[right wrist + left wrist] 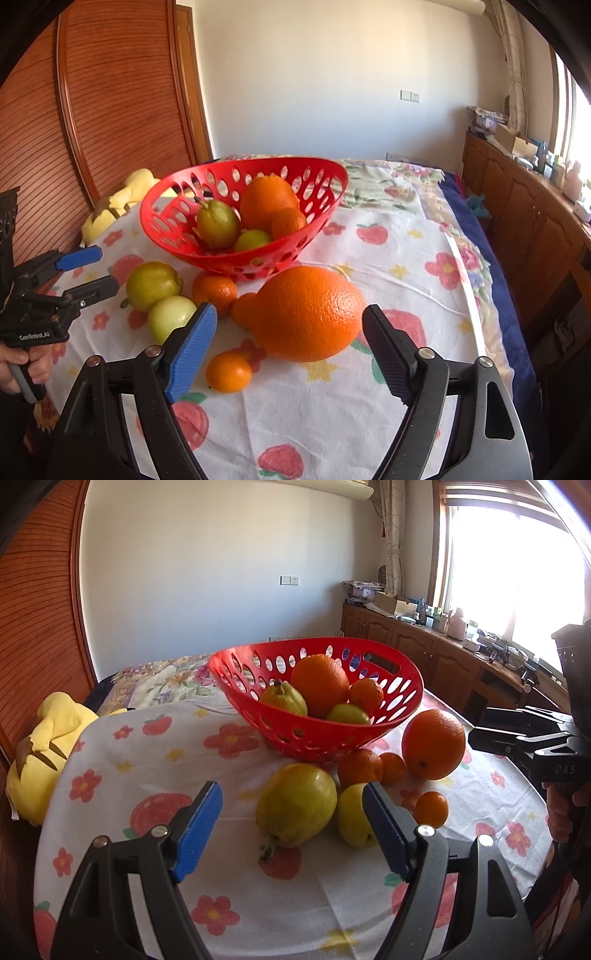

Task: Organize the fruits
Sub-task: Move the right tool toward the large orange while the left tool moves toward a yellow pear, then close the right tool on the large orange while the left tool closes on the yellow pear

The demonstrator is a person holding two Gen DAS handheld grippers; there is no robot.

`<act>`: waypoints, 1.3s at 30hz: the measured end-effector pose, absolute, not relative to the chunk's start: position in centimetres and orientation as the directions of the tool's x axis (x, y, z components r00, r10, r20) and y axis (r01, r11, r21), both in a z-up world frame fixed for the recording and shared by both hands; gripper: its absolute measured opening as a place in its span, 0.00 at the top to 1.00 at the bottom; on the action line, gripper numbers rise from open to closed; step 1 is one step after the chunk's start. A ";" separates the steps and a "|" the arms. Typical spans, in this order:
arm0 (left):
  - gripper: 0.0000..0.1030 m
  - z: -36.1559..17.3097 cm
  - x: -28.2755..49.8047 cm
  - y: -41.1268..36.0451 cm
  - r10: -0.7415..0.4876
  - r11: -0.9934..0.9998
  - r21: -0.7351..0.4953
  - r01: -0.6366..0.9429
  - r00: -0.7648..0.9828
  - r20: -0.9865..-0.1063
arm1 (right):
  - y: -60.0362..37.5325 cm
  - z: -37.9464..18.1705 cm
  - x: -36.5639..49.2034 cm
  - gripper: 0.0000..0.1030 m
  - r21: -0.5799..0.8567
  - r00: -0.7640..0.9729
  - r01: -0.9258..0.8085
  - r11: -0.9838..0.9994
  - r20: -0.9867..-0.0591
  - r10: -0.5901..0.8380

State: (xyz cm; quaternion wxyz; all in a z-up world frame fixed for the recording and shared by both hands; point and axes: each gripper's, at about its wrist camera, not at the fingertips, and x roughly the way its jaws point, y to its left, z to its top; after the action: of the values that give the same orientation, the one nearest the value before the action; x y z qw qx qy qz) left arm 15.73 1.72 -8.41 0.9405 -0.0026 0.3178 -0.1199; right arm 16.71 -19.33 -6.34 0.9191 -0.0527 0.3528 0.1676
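A red perforated basket (pixel 402 701) (pixel 177 184) stands on the flowered cloth and holds a big orange (pixel 319 685), a pear (pixel 284 699), a small orange and a green fruit. In front of it lie a large pear (pixel 295 805) (pixel 153 284), a yellow-green apple (pixel 351 819) (pixel 170 317), a big orange (pixel 433 744) (pixel 310 314) and several small oranges (pixel 431 809) (pixel 228 371). My left gripper (pixel 291 812) (pixel 92 271) is open, its jaws either side of the large pear and apple. My right gripper (pixel 290 332) (pixel 480 725) is open, facing the big orange.
A yellow plush toy (pixel 40 753) (pixel 122 199) lies at the table's left edge by a wooden slatted door (pixel 110 92). A wooden cabinet (pixel 424 650) with clutter runs under the window at the right. A bed with floral bedding (pixel 399 181) is behind the table.
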 end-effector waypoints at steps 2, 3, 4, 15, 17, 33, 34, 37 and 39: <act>0.24 -8.9 15.8 1.8 -0.235 0.970 -0.090 0.227 0.767 -0.597 | -19.2 -7.0 17.2 0.17 0.018 0.688 -0.341 0.940 -0.676 0.262; 0.24 -9.1 15.9 1.9 -0.233 0.970 -0.091 0.224 0.766 -0.600 | -19.2 -7.4 17.4 0.17 0.014 0.685 -0.338 0.941 -0.682 0.256; 0.24 -9.3 16.0 1.9 -0.233 0.970 -0.093 0.223 0.764 -0.601 | -19.2 -7.7 17.6 0.17 0.011 0.681 -0.335 0.942 -0.688 0.250; 0.24 -10.0 16.5 2.0 -0.233 0.971 -0.098 0.220 0.757 -0.610 | -19.3 -9.5 19.7 0.14 0.016 0.659 -0.302 0.953 -0.719 0.221; 0.24 -10.3 16.5 2.0 -0.233 0.971 -0.098 0.220 0.756 -0.612 | -19.2 -9.9 20.1 0.13 0.017 0.650 -0.301 0.954 -0.728 0.218; 0.24 -11.3 16.6 1.5 -0.219 0.972 -0.077 0.220 0.744 -0.631 | -18.9 -11.5 22.0 0.04 0.059 0.616 -0.290 0.955 -0.753 0.233; 0.24 -11.3 16.6 1.5 -0.218 0.972 -0.076 0.220 0.745 -0.630 | -18.8 -11.7 22.3 0.03 0.061 0.608 -0.285 0.957 -0.760 0.230; 0.24 -11.3 16.5 1.5 -0.217 0.973 -0.076 0.220 0.745 -0.630 | -18.7 -11.8 22.5 0.03 0.056 0.611 -0.284 0.957 -0.759 0.225; 0.24 -11.4 16.5 1.5 -0.218 0.972 -0.076 0.220 0.744 -0.631 | -18.7 -11.8 22.5 0.03 0.058 0.612 -0.284 0.957 -0.757 0.228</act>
State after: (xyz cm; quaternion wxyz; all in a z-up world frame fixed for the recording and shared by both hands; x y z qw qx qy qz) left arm 16.54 1.47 -11.35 0.9339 0.0016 0.3378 -0.1173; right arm 22.55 -18.74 -11.81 0.8972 -0.0338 0.4167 0.1425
